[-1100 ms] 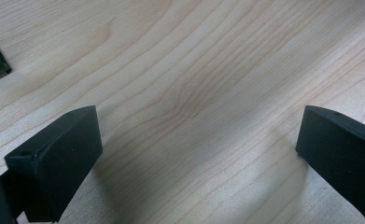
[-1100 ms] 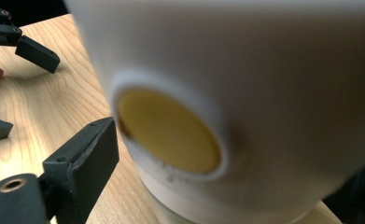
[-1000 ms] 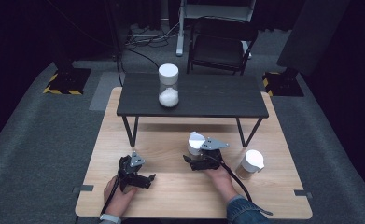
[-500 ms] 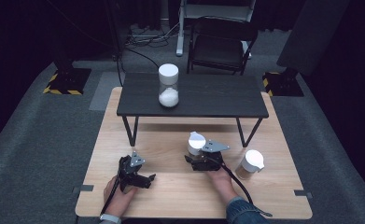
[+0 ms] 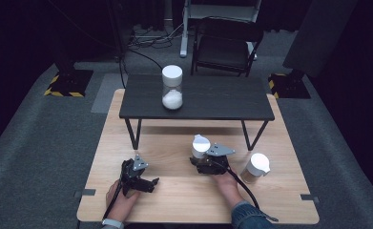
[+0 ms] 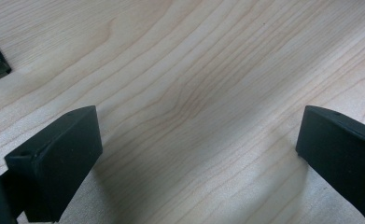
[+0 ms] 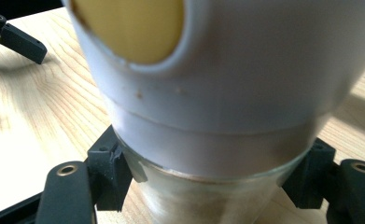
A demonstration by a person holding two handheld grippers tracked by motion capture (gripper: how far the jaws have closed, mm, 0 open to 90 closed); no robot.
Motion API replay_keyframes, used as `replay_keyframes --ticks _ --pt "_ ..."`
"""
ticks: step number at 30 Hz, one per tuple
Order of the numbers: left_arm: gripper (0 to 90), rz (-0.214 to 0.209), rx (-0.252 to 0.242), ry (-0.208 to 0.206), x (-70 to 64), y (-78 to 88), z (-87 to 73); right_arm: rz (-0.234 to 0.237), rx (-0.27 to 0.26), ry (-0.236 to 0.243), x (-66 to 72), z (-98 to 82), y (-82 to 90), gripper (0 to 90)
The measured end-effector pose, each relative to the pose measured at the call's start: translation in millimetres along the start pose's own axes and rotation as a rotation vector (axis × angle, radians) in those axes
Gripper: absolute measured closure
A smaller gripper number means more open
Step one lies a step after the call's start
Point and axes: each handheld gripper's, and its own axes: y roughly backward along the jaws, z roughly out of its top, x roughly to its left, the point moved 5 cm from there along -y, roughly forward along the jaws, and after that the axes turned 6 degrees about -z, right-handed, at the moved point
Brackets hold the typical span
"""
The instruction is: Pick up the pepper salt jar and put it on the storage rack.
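Nearest, the left gripper rests on the pale wooden table, jaws spread wide over bare wood, idle. The right gripper has just been closing; its jaws now pinch the glass body of a white-capped glass shaker jar standing beside it on the table, ready for lifting. Contents are hard to make out. Farther right stands a second white-lidded jar; beyond, on the black metal shelf, a clear jar of white powder.

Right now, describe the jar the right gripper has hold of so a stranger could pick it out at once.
On the light wooden table, in front of the black raised shelf, stands a white-lidded glass jar with the right gripper shut on its glass body. Its twin stands free to its right; the bigger jar of white powder is on the shelf.
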Motion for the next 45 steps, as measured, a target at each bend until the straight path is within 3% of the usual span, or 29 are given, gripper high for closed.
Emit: replay_keyframes --ticks 7,18,45 --pt "0.2 0.000 0.000 0.000 0.0 0.0 0.0 0.009 0.008 0.012 2.7 5.5 5.2 30.3" --pt "0.2 0.000 -0.001 0.002 -0.2 -0.2 -0.1 0.026 -0.045 0.022 2.0 22.5 26.9 30.3" --pt "0.2 0.000 0.000 0.001 -0.1 -0.1 0.0 0.019 -0.096 0.044 0.8 88.1 72.4 30.3"
